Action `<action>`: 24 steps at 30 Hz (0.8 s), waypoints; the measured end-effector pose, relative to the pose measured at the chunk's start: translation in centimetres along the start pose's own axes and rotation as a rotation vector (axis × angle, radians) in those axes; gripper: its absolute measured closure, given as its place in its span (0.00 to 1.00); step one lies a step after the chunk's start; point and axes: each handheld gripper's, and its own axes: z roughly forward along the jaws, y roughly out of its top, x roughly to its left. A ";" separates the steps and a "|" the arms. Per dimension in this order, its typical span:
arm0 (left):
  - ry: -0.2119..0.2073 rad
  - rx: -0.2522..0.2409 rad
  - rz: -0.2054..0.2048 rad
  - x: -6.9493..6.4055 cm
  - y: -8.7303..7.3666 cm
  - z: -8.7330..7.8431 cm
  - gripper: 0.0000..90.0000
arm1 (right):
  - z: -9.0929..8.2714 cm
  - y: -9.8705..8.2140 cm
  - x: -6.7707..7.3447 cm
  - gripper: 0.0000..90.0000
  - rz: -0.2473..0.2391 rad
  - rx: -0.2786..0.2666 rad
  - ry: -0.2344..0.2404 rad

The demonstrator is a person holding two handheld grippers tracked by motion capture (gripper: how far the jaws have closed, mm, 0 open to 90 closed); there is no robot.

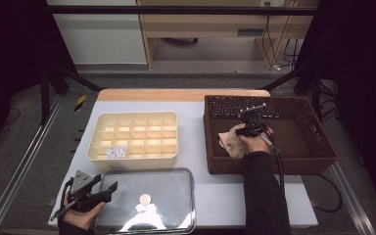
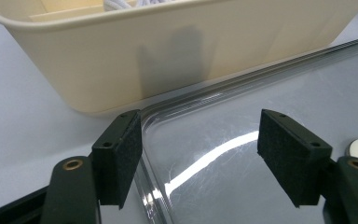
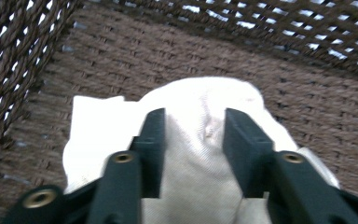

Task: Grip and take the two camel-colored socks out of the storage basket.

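Observation:
In the high view my right gripper [image 1: 247,128] reaches down into the brown woven basket [image 1: 318,147], onto a pale cloth [image 1: 230,142] lying at the basket's left side. The right gripper view looks along my right gripper [image 3: 193,135], whose jaws stand one on each side of a raised fold of the cloth [image 3: 98,126] and pinch it. My left gripper [image 1: 108,188] rests at the near left of the table, open. Its jaws [image 2: 198,154] straddle the corner of a clear lid [image 2: 261,93] without holding it.
A cream compartment tray [image 1: 132,159] sits left of the basket, with small white items [image 1: 116,152] in a front cell. The clear lid [image 1: 166,188] lies in front of it, a round pale disc [image 1: 145,199] at its middle. The tray wall [image 2: 168,56] is just beyond my left jaws.

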 end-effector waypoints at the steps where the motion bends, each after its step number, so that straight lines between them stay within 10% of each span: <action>1: 0.005 0.001 -0.001 0.0 0.0 0.0 0.31 | 0.0 0.0 0.0 0.77 -0.002 0.004 0.003; 12: -0.002 0.016 -0.003 -0.1 0.0 0.3 0.22 | -1.3 0.2 -0.1 0.97 0.042 -0.017 0.033; 24: 0.035 0.013 -0.006 -0.2 -0.1 0.2 0.30 | -7.6 1.3 0.3 0.97 -0.001 -0.277 0.062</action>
